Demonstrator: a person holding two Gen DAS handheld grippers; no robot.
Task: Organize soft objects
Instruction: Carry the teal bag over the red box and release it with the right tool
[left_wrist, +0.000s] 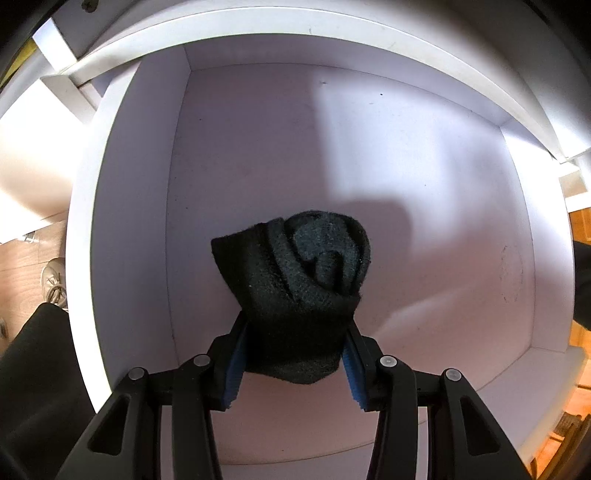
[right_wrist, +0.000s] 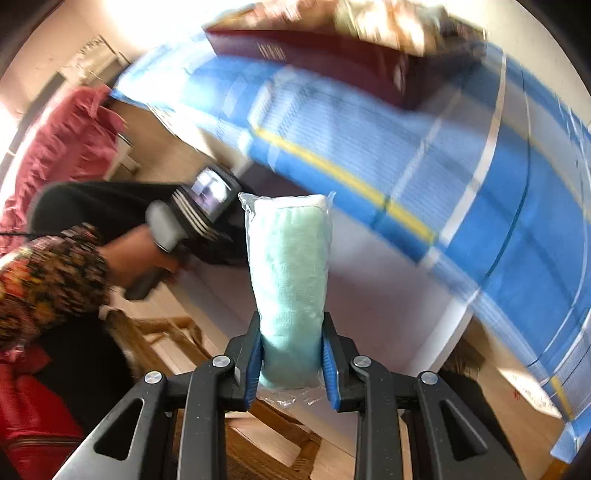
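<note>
My left gripper (left_wrist: 295, 325) is shut on a rolled black sock bundle (left_wrist: 299, 277) and holds it inside an open white drawer (left_wrist: 129, 206), above its bare floor. My right gripper (right_wrist: 291, 328) is shut on a rolled pale green cloth in a clear plastic bag (right_wrist: 288, 273) and holds it upright in the air. In the right wrist view the person's left hand with the other gripper's handle (right_wrist: 192, 221) shows at left, blurred.
A blue checked cloth (right_wrist: 424, 166) covers a surface at right, with a dark red book (right_wrist: 332, 62) on it. A red fabric item (right_wrist: 62, 136) lies at left. Wooden floor and a shoe (left_wrist: 51, 280) lie beside the drawer. A wooden chair (right_wrist: 166, 336) stands below.
</note>
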